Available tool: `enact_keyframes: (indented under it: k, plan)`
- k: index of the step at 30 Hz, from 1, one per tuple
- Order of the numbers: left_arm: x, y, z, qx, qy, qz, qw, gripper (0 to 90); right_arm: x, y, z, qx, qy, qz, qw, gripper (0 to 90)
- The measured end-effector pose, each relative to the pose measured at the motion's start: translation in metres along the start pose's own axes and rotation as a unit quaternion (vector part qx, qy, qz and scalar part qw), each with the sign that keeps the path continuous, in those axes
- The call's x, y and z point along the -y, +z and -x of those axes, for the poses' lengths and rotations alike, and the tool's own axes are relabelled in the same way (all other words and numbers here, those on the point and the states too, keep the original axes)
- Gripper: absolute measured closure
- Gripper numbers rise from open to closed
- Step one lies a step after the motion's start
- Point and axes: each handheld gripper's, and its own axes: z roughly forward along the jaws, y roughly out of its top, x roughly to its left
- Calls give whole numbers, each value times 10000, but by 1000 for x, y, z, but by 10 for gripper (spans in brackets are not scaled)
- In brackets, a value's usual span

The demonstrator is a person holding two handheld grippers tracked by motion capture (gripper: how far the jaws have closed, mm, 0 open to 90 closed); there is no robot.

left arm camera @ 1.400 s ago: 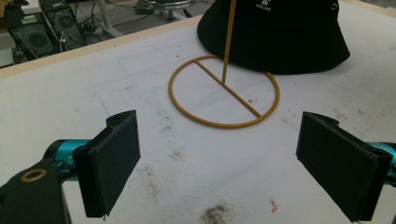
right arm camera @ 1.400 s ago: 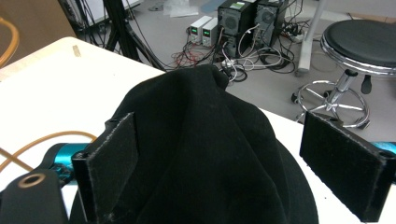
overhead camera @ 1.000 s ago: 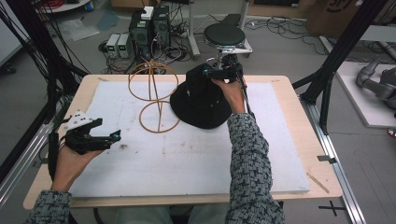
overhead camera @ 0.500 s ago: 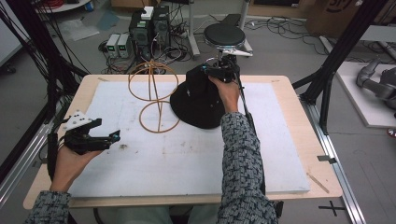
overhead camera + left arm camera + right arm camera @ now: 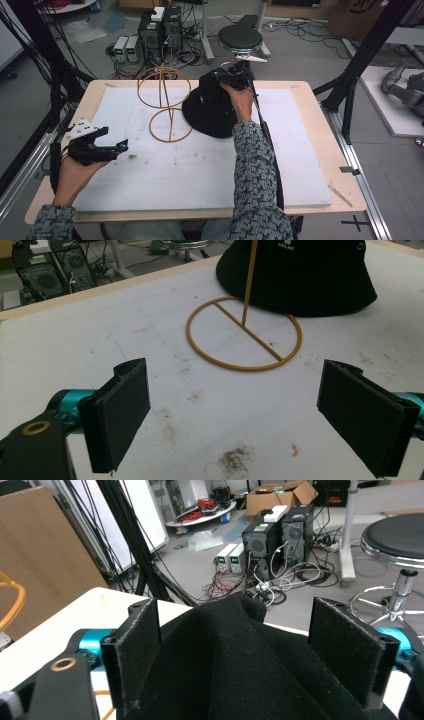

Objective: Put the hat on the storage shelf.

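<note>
Black fabric bucket hat (image 5: pixel 212 107) is lying on the white foam mat (image 5: pixel 150 175) near the table's far edge, its brim just beside the round base of the yellow wire hat stand (image 5: pixel 165 107), and the right gripper (image 5: pixel 234 79) is reaching over its far side. In the right gripper view a raised fold of the hat's crown (image 5: pixel 235 645) is bunching up between the two black jaws, which have just been closing; the left pad is already lying against the cloth while the right pad is sitting a little apart from it, so the pinch is looking unfinished and the cloth is not yet being clamped. Gathering a ridge of soft cloth like this is probably meant to give the jaws something firm enough to lift, since the flat brim offers no edge. The stand is standing upright with its ring top free, likely waiting to receive the hat, which explains why the hat is being taken from the side away from the stand. The left gripper (image 5: pixel 95 147) is resting low over the mat at the near left, well apart from both things, its jaws spread wide with nothing between them, as the left gripper view is showing, perhaps keeping ready to steady the stand's base
</note>
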Motion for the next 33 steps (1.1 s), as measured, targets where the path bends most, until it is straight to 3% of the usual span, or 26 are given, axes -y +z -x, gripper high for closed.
enact_keyframes:
  k: [9,24,33]
  plan:
    - [0,-1,0,13,7,28,10000,139,4,5,1,25,-6,-136,9999,336]
    - [0,0,1,20,18,24,10000,139,4,4,-3,133,-253,-144,9995,504]
    - [0,0,0,72,59,38,9999,140,2,1,-3,202,-370,-234,9988,671]
